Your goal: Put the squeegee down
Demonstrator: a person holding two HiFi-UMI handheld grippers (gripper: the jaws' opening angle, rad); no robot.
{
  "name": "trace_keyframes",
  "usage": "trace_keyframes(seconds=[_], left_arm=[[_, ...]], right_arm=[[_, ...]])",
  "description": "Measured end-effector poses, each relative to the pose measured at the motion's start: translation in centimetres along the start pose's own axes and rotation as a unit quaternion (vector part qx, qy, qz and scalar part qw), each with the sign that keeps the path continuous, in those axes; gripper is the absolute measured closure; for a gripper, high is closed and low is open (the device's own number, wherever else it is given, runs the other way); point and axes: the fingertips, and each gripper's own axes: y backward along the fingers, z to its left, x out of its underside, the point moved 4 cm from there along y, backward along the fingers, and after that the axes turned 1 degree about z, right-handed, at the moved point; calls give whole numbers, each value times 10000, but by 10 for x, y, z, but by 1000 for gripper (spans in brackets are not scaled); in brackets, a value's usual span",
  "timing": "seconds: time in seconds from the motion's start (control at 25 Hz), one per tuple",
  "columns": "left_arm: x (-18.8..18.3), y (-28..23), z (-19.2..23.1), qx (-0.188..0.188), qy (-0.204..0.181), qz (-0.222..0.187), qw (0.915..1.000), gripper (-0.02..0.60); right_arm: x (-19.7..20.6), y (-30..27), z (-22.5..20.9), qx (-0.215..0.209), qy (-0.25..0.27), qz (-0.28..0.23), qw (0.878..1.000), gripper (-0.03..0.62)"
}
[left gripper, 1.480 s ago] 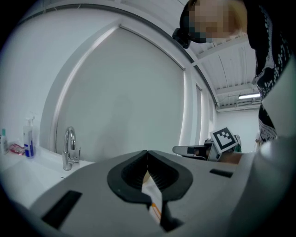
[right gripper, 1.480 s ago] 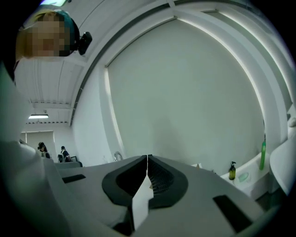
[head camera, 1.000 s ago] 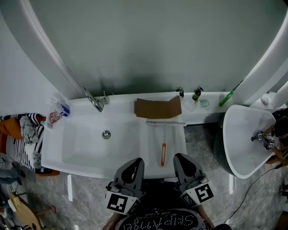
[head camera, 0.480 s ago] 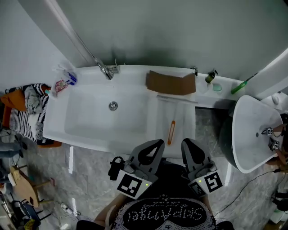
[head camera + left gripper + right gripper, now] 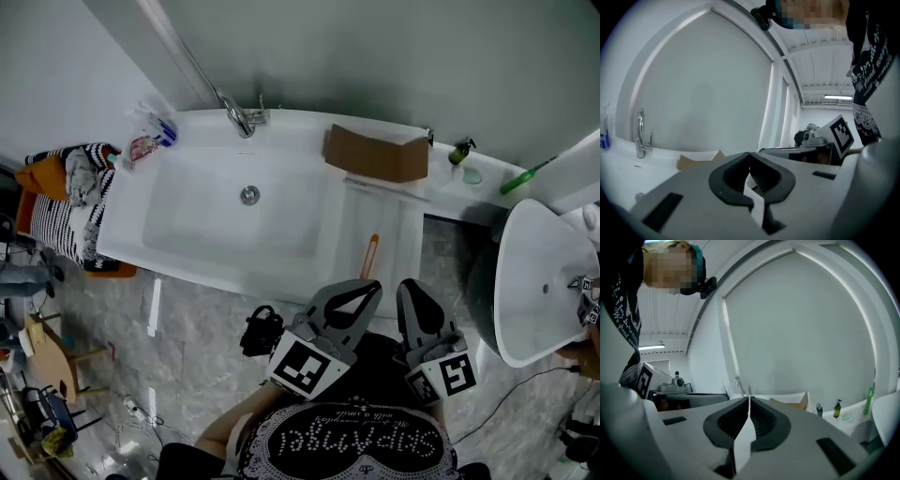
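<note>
The squeegee lies flat on the white bathtub's right ledge point(image 5: 352, 234): its orange handle point(image 5: 371, 255) points toward me and its pale blade point(image 5: 382, 191) lies across the ledge below a brown cardboard piece point(image 5: 377, 155). Both grippers hover over the floor at the tub's near rim, apart from the squeegee. My left gripper point(image 5: 368, 285) tilts to the right and is shut on nothing. My right gripper point(image 5: 411, 285) is also shut and empty. The left gripper point(image 5: 749, 155) and the right gripper point(image 5: 749, 400) each show their jaws pressed together in their own views.
A faucet point(image 5: 239, 117) and a drain point(image 5: 249, 195) mark the tub. A spray bottle point(image 5: 150, 136) stands at its left corner, with striped cloth point(image 5: 66, 202) beside it. A soap bottle point(image 5: 459, 152), a green brush point(image 5: 520, 175) and a white washbasin point(image 5: 539, 281) are at right.
The head view has swung so the tub sits higher and tilted. The left gripper has turned to point right. The squeegee has stayed on the ledge, and both grippers remain shut.
</note>
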Motion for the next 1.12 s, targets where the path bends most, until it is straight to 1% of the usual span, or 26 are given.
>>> trace_keyframes(seconds=[0.12,0.36,0.48,0.92,1.12], left_arm=[[0,-6,-7,132,-175,67,9997,575],[-6,-11,-5,1,-196,-54,9998,576],[-5,-13,-6,-16,-279,-34,9996,576],[-8,-13,-1,-256,-93,-118,9996,575],[-2,-14,-7,-224,-124,-28,9997,576]], right_arm=[[0,1,-5,2,83,11,10000,569],[-4,2,-12,-25,146,-28,9999,569],[-2,1,-16,-37,172,1,9998,569],[-3,2,-19,-121,122,-11,9999,569],[0,6,-23,-115,0,-51,9999,569]])
